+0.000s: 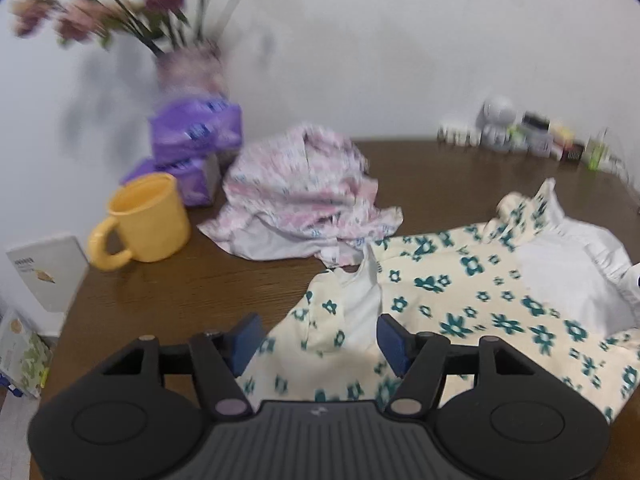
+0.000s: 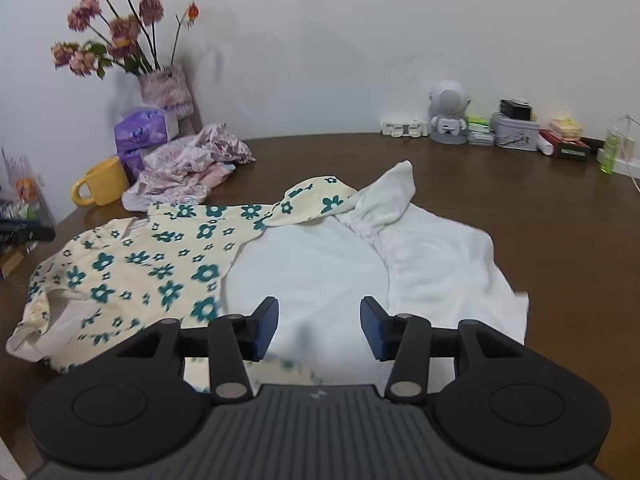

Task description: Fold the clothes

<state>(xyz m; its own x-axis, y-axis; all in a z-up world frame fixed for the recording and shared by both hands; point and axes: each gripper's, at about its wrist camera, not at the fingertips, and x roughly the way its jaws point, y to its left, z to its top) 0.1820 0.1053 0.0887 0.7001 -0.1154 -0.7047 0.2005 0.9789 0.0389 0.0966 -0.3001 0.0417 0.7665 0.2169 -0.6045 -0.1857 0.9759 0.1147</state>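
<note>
- Folding the flowered garment (image 2: 160, 264) is the step in hand, as I judge it; it lies spread on the brown table (image 2: 500, 200), partly turned over, so its white inner side (image 2: 316, 264) faces up in the middle and at the right.
- Both tools are open and hold nothing: the left gripper (image 1: 318, 344) hangs over the near flowered edge with cloth below its jaws but not pinched, and the right gripper (image 2: 319, 328) hangs over the white inner part in the same way.
- To do the next fold well, I think each gripper should take one corner of the same edge, pinch only the layers that must travel, and lift both sides together so the cloth does not twist.
- The loose sleeve (image 2: 316, 200) at the far side stands up crumpled; it is better to flatten it before folding over it.
- The pink crumpled garment (image 1: 300, 196) waits just beside the flowered one, near the yellow mug (image 1: 148, 220); a wide swing could drag it or push the mug.
- Hard to see: the near hem is hidden under both tool bodies, so I cannot tell how it lies.
- The left view is blurred, so the flowers (image 1: 100, 12) and the purple tissue packs (image 1: 196, 128) are unclear.
- The small things along the wall (image 2: 512, 128) are too small to name surely.
</note>
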